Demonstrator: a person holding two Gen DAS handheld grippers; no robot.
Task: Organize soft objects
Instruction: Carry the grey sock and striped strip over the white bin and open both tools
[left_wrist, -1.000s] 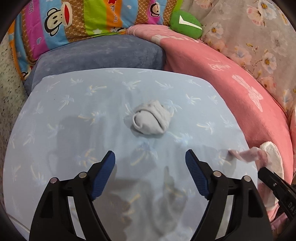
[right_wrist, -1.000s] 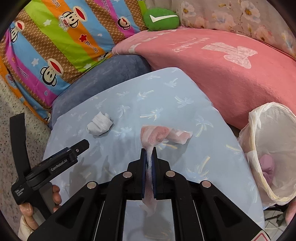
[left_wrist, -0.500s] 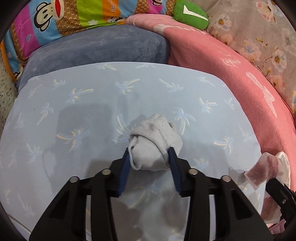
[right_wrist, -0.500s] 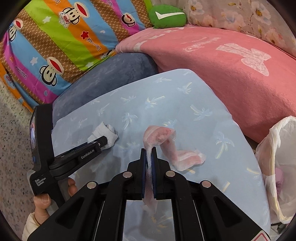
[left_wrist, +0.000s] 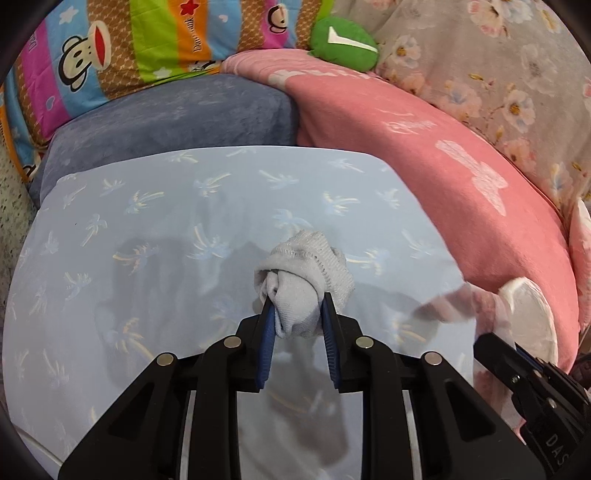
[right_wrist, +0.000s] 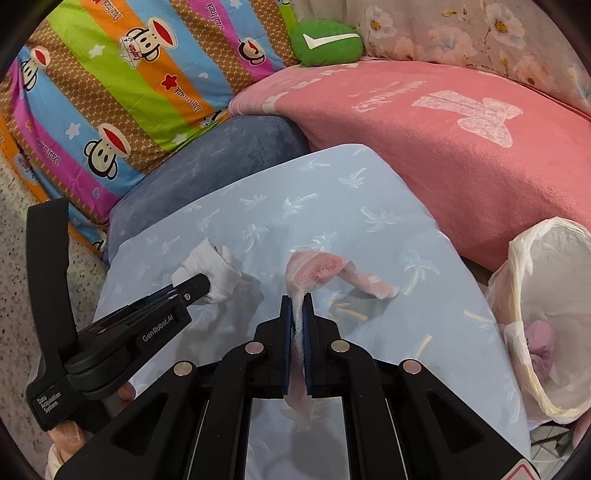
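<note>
Right wrist: white bag (right_wrist: 546, 325) beside cloth (right_wrist: 369, 229), contents perhaps pink.

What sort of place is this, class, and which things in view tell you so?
Probably a bedroom or home sleeping corner: a cartoon-monkey quilt, a pink blanket and a floral pillow are piled around the palm-print sheet.

Left gripper (left_wrist: 297, 314) clamped on a balled grey sock (left_wrist: 304, 280), blue pads pressing both its sides. Sock sits over a pale blue sheet (left_wrist: 147, 229) with palm print. Pink blanket (left_wrist: 443, 173) to the right, grey-blue cushion (left_wrist: 177, 122) behind, green plush (left_wrist: 343, 44) at top. Right gripper (left_wrist: 532, 391) at lower right edge; blurred pink cloth (left_wrist: 454, 306) beside it.
</note>
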